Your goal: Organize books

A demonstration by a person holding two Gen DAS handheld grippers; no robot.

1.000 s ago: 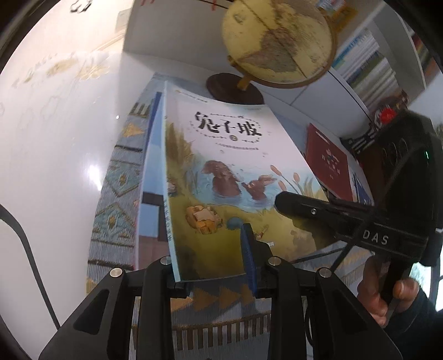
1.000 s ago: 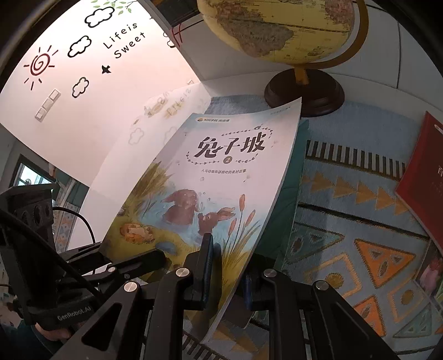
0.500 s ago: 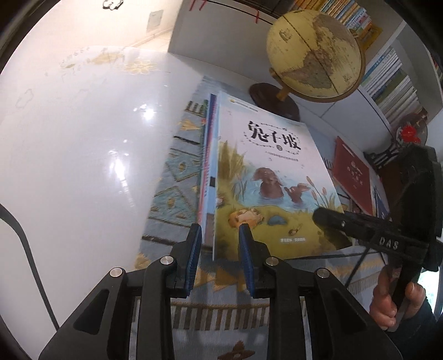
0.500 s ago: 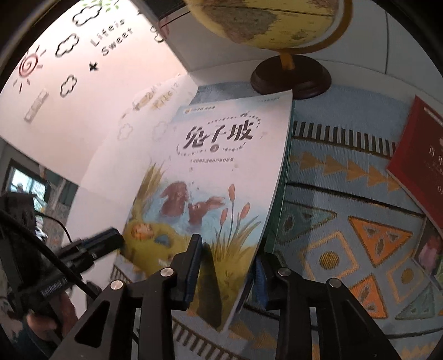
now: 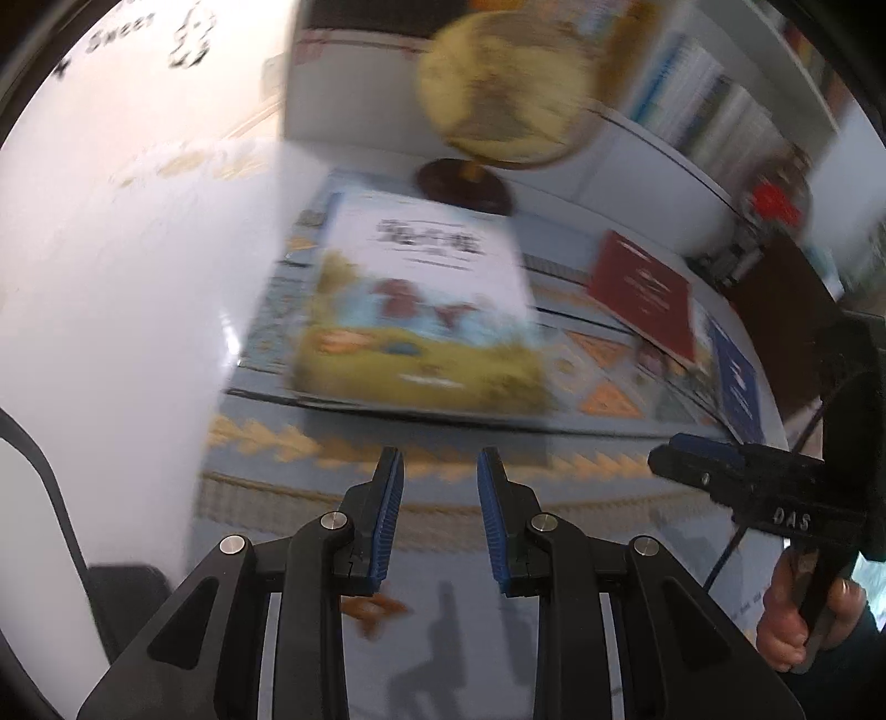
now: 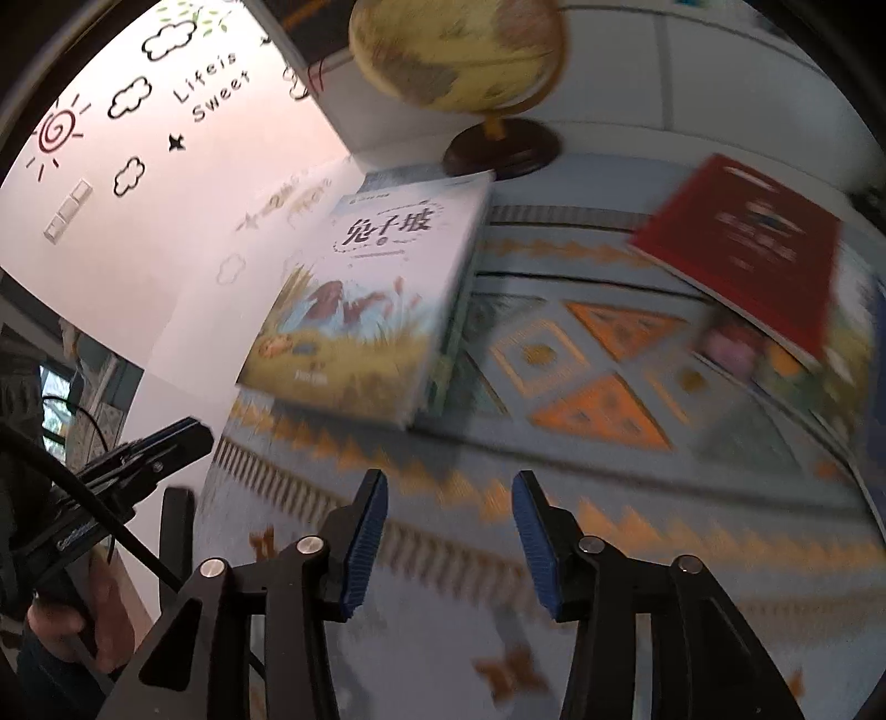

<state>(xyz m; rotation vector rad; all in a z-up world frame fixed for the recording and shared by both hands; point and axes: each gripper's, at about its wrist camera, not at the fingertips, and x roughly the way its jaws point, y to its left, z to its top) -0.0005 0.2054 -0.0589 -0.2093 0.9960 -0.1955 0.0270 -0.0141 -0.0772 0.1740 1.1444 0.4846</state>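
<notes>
Both claws have let go and drawn back; rabbit book (image 5: 421,310) lies flat. Left claw (image 5: 440,520) and right claw (image 6: 448,545) spread, empty; I'd take red book (image 6: 758,249) next, squarely.

Two grippers: the left gripper (image 5: 437,482) and the right gripper (image 6: 449,509), each with two blue-padded fingers; two hands, the left hand (image 6: 83,615) and the right hand (image 5: 803,620); one globe (image 6: 457,52) on one dark base (image 6: 501,147); one patterned mat (image 6: 581,387); one rabbit book (image 6: 365,299) on top of a small stack, the count beneath unclear; one red book (image 6: 747,243); one blue book (image 5: 733,379); many shelved books (image 5: 714,105), too blurred to count.
</notes>
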